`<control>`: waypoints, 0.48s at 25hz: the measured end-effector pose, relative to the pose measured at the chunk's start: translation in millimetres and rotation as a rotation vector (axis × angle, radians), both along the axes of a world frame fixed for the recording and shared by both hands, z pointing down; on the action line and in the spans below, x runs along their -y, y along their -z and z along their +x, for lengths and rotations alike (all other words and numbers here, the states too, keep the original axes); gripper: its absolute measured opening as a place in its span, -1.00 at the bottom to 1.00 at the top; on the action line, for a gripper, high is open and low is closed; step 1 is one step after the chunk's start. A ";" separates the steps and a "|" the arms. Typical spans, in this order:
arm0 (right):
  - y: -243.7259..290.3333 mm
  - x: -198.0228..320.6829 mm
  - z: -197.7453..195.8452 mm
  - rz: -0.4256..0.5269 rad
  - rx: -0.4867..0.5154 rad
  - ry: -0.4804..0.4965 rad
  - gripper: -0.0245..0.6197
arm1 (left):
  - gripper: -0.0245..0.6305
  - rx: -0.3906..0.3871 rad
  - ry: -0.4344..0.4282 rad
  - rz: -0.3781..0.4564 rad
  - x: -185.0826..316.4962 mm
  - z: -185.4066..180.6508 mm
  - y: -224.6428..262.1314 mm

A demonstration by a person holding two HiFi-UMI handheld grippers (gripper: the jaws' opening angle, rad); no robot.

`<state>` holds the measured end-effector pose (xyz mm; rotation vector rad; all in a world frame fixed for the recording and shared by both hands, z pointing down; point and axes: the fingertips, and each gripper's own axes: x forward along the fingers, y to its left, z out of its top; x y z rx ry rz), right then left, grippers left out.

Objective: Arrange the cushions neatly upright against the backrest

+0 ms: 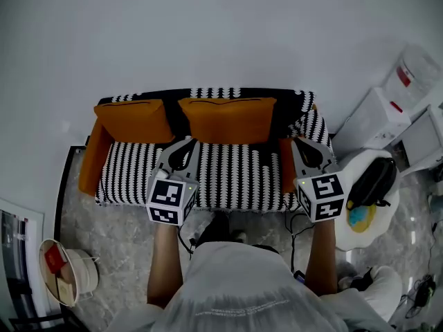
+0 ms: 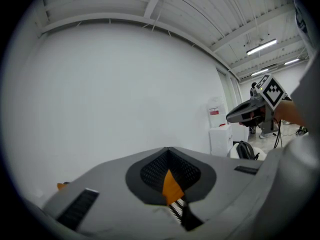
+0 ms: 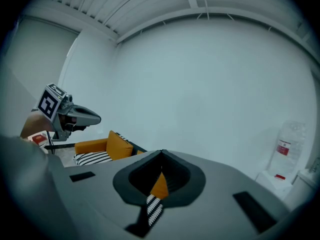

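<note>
Left gripper [image 1: 184,144] is closed, jaws pressed together with nothing pinched between them. It hovers over the front part of the sofa seat [image 1: 235,175], centre-left in the head view. Right gripper [image 1: 299,144] matches it: jaws together and empty, centre-right above the seat's right end, just beside the orange armrest [image 1: 286,168]. Each gripper's own view shows only a sliver of orange and stripes through the notch under its closed jaws.

Past them is the black-and-white striped seat. Beyond that, two orange cushions stand upright against the dark backrest [image 1: 181,116]. The left cushion [image 1: 135,120] sits toward the left arm and the middle cushion [image 1: 228,118] is just beside it, with a narrow strip of backrest between them. In the right corner a black-and-white patterned piece [image 1: 310,124] leans by the backrest, and I can't tell whether it's a cushion or a throw.

At the right edge of the frame a black bag [image 1: 374,182] rests on a white round stool [image 1: 360,220]. At lower left a pale basket [image 1: 66,272] sits on the marble floor.
</note>
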<state>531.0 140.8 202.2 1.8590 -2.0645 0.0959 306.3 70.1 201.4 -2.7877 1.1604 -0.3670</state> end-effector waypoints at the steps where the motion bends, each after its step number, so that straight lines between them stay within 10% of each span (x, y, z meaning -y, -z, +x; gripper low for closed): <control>1: -0.6 -1.9 -0.6 -0.001 0.000 0.000 -0.91 | -0.90 -0.003 0.000 0.000 -1.7 -0.1 0.4; 12: -13.4 -11.3 9.4 -0.024 0.006 -0.015 -0.91 | -0.90 0.011 -0.004 -0.016 -9.4 7.7 -8.3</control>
